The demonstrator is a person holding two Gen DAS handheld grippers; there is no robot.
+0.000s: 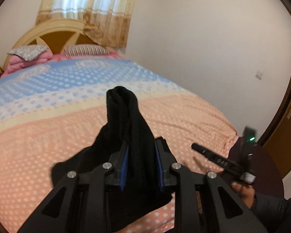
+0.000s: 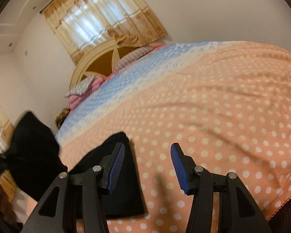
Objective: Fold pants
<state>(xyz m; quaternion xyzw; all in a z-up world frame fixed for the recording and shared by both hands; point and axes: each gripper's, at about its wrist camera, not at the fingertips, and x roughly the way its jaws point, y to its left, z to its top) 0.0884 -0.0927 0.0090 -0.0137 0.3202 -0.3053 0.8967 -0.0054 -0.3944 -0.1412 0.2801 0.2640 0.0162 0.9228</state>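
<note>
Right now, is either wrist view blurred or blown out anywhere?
Left wrist: bedspread smeared by motion blur, curtained window overexposed, black pants without detail. Right wrist: bedspread blurred, most at its blue end; window glaring; fisheye bends the walls.

Both wrist views look down, close, across the bed point(image 1: 48, 145) (shared).
</note>
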